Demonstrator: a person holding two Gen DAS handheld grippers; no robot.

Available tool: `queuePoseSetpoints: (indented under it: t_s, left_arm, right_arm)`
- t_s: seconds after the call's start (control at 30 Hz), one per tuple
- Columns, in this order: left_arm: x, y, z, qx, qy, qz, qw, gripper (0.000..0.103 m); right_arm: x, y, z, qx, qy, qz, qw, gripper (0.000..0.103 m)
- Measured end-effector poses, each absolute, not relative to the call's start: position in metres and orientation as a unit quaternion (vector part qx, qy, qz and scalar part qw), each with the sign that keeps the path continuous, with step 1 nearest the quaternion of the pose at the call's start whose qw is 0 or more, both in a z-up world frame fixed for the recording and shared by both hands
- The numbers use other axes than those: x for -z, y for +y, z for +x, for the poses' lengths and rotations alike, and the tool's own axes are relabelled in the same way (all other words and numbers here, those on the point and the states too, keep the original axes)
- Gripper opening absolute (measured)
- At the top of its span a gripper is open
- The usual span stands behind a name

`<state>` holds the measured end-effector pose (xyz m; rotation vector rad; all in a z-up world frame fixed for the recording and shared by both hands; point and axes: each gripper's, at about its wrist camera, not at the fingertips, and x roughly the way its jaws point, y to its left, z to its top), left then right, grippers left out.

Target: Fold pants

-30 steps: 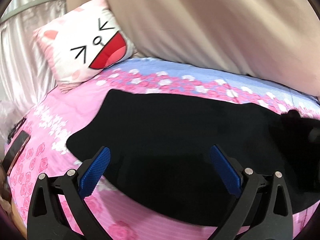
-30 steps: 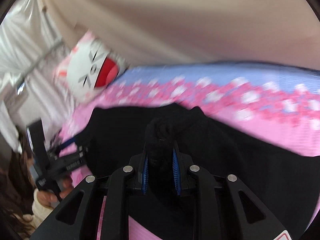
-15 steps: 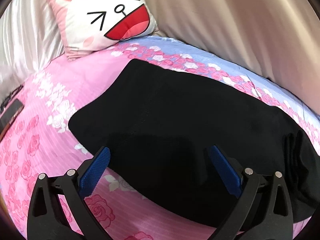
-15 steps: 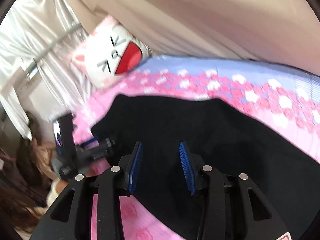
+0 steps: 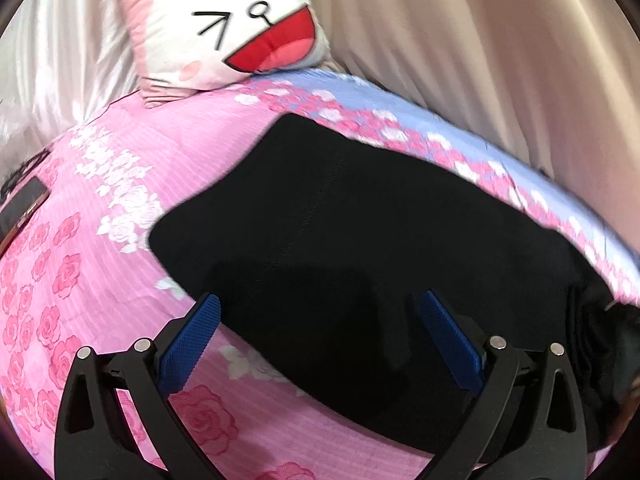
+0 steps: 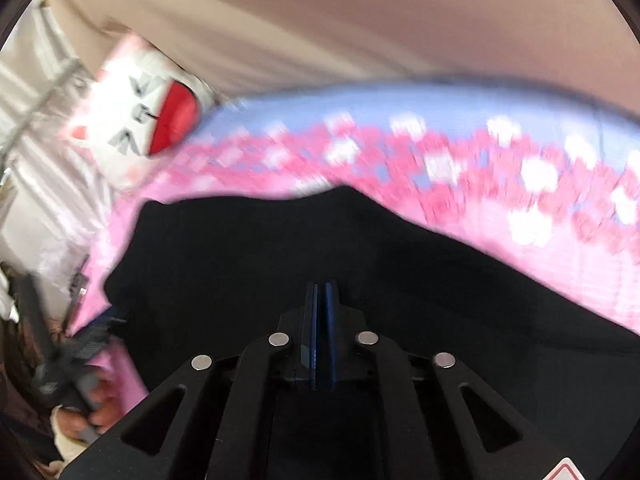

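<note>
The black pants lie folded and flat on the pink floral bedsheet, running from the middle to the right, where the cloth is bunched. My left gripper is open, its blue pads spread just above the near edge of the pants, holding nothing. In the blurred right wrist view the pants fill the middle; my right gripper is shut with its pads together and nothing seen between them. The left gripper and a hand show at the lower left there.
A white cat-face pillow leans at the head of the bed against a pale curtain. A dark flat device lies at the left edge of the bed. The sheet's blue band runs along the far side.
The right gripper let go of the bunched black cloth, opened, then closed empty while swinging. The left gripper stayed open and shifted a little over the pants.
</note>
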<state>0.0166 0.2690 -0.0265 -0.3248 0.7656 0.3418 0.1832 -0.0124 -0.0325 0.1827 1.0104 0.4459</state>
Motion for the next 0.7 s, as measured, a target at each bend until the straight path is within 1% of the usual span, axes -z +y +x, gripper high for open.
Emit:
queuePoseSetpoints:
  t_s: [0.07,0.1,0.13,0.2,0.23,0.37,0.4,0.47,0.5,0.57,0.63,0.7]
  left_arm:
    - [0.024,0.289,0.006,-0.188,0.358,-0.196,0.893,0.098]
    - [0.025,0.298,0.001,-0.194,0.356,-0.217,0.888,0.098]
    - [0.027,0.313,-0.006,-0.202,0.356,-0.246,0.879,0.098]
    - [0.035,0.338,-0.013,-0.217,0.363,-0.290,0.858,0.098]
    - [0.036,0.347,-0.016,-0.213,0.356,-0.303,0.858,0.098]
    - [0.034,0.349,-0.004,-0.231,0.377,-0.285,0.850,0.098]
    - [0.034,0.348,0.001,-0.237,0.379,-0.278,0.850,0.098]
    - [0.035,0.340,0.013,-0.239,0.387,-0.263,0.851,0.098]
    - [0.035,0.338,0.016,-0.236,0.389,-0.258,0.852,0.098]
    - [0.035,0.329,0.024,-0.232,0.398,-0.248,0.852,0.098]
    - [0.035,0.323,0.022,-0.232,0.399,-0.248,0.852,0.098]
    - [0.036,0.316,0.025,-0.250,0.404,-0.244,0.845,0.098]
  right_arm:
    - [0.031,-0.013,0.181,-0.208,0.474,0.108,0.849,0.000]
    - [0.019,-0.010,0.173,-0.208,0.461,0.102,0.857,0.004]
    - [0.012,-0.009,0.168,-0.211,0.450,0.101,0.862,0.010]
    - [-0.006,-0.013,0.150,-0.219,0.427,0.098,0.872,0.010]
    - [-0.011,-0.017,0.143,-0.220,0.421,0.099,0.874,0.013]
    - [-0.026,-0.053,0.111,-0.181,0.393,0.101,0.896,0.037]
    - [-0.027,-0.067,0.104,-0.161,0.390,0.100,0.901,0.039]
    - [-0.028,-0.099,0.089,-0.118,0.389,0.104,0.907,0.050]
    - [-0.028,-0.115,0.082,-0.099,0.390,0.109,0.909,0.052]
    - [-0.025,-0.156,0.059,-0.042,0.389,0.123,0.912,0.062]
    - [-0.014,-0.202,0.032,0.022,0.399,0.140,0.906,0.067]
    - [-0.001,-0.232,0.010,0.067,0.408,0.155,0.897,0.067]
